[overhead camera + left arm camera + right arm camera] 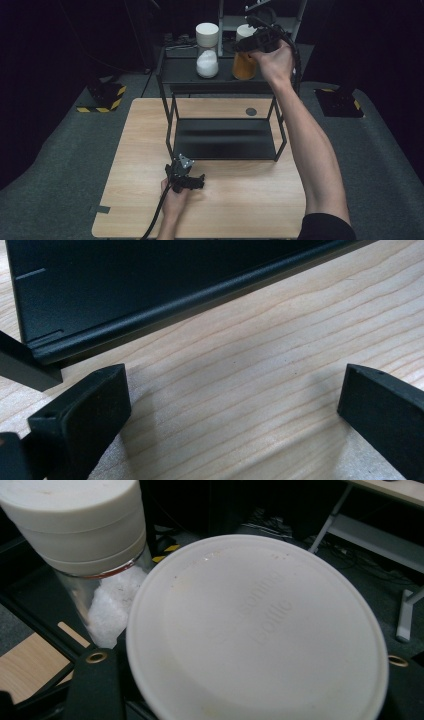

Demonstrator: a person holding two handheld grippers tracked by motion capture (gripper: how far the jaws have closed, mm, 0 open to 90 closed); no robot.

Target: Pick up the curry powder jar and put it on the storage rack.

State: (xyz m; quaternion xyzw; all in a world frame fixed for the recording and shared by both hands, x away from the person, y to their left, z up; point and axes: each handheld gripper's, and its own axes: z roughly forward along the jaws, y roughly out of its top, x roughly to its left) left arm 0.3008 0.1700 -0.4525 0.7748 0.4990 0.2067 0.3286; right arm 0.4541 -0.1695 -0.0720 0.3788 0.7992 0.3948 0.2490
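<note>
The right gripper (252, 42) is up at the top shelf of the black rack (170, 120), at the far side of the table (135, 165), closed around the orange jar (244, 66) just under its white lid (260, 630). In the right gripper view that lid sits squarely between the two black jaws, which flank it at the lower left and lower right and press in on the jar beneath, so the jar is gripped near its top, with the lid facing the camera. In the high view the jar stands upright on the shelf's right part, its orange body showing below the hand (274, 62). Just to its left on the same shelf stands the white jar (207, 50), a clear jar with a white cap and a white powder inside, near the orange one but apart from it. The left gripper (186, 179) rests low over the table's near part, in front of the rack's lower shelf (150, 285). Its jaws stand wide apart with nothing between them, bare wood under them and the shelf's edge just beyond.
</note>
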